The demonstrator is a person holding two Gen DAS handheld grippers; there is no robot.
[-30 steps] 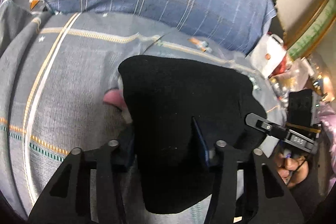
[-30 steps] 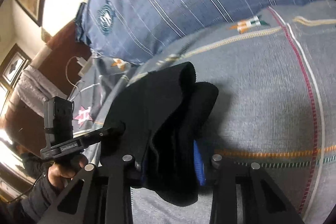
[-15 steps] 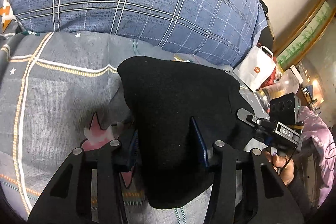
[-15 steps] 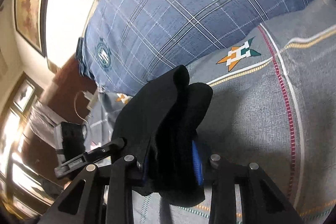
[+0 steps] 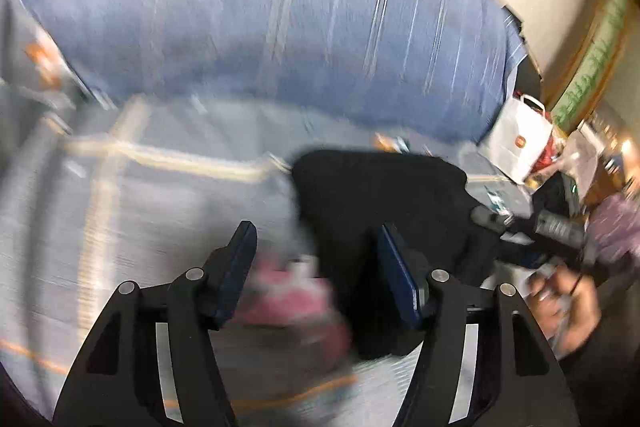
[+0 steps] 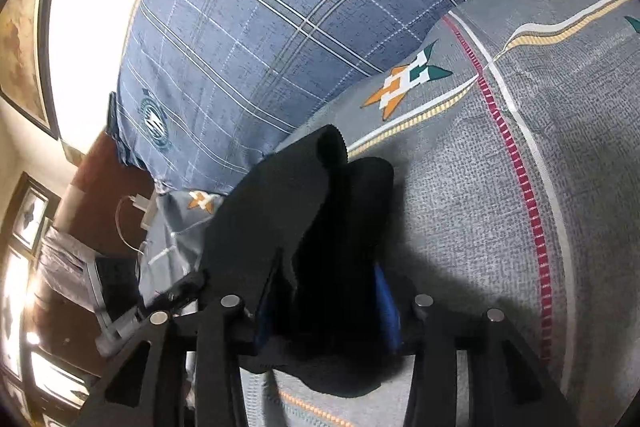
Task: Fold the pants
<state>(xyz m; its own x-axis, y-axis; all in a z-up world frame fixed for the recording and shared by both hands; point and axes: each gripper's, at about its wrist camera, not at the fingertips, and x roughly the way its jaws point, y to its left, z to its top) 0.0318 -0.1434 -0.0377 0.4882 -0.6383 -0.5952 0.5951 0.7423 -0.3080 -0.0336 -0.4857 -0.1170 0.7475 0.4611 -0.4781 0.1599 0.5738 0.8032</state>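
Nearest us, our left gripper (image 5: pixel 316 267) is opening, released from the black pants (image 5: pixel 380 195), which lie against its right finger only. Our right gripper (image 6: pixel 326 301) is opening too, bunched pants (image 6: pixel 320 227) between its blue pads. The pants rest on the grey bed cover (image 6: pixel 480 187); beyond lies a blue plaid pillow (image 6: pixel 280 7).

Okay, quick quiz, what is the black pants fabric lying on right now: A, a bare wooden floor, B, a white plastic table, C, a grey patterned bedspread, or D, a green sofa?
C: in the right wrist view the black pants lie on the grey bedspread with star motifs, below a blue plaid pillow.
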